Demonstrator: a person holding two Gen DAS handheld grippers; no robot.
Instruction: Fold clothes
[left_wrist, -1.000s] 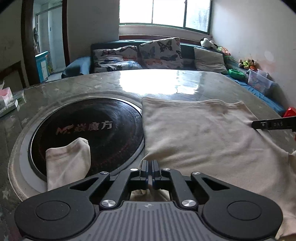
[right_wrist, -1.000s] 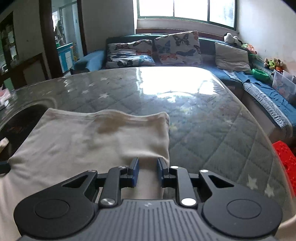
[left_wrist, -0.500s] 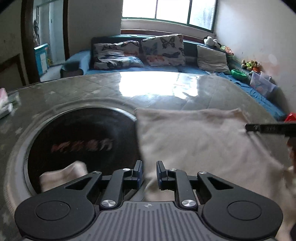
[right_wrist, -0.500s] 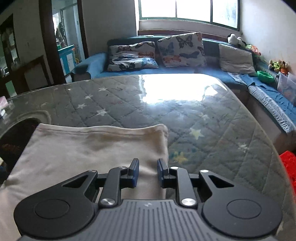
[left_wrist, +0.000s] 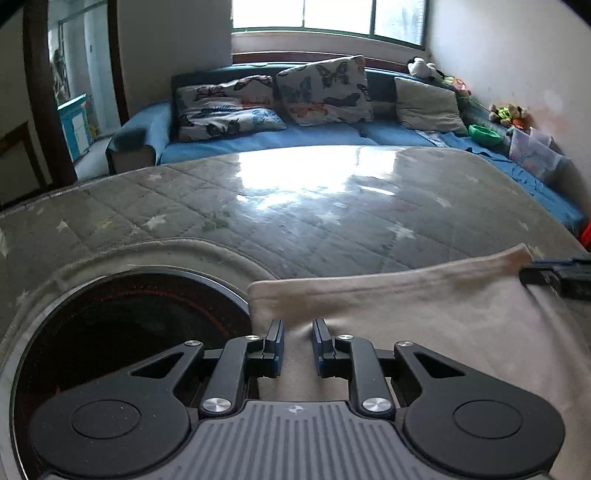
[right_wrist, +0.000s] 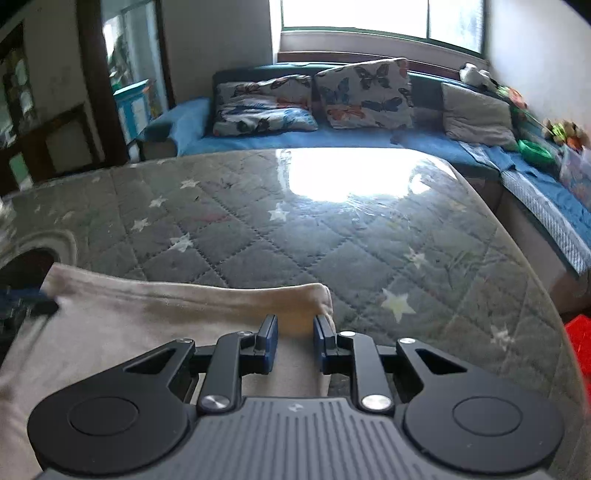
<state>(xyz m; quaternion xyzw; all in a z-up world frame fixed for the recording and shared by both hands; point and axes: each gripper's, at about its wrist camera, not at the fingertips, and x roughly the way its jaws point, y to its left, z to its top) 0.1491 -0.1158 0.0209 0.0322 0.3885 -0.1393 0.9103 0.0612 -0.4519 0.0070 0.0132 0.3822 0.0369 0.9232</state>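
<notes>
On the quilted surface (left_wrist: 332, 229), beige garment (left_wrist: 424, 317): soft, light, limp. Left tool (left_wrist: 297, 334) and right tool (right_wrist: 295, 328) parted, gripping nothing; best pinched at far corners.

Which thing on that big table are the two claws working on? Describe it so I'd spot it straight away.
Start at the wide quilted table with pale stars under a glossy cover. On its near side, beside the round black inset, lies a flat beige cloth. It is the only plain, soft item there, with the left gripper and right gripper open over its two far corners.
</notes>
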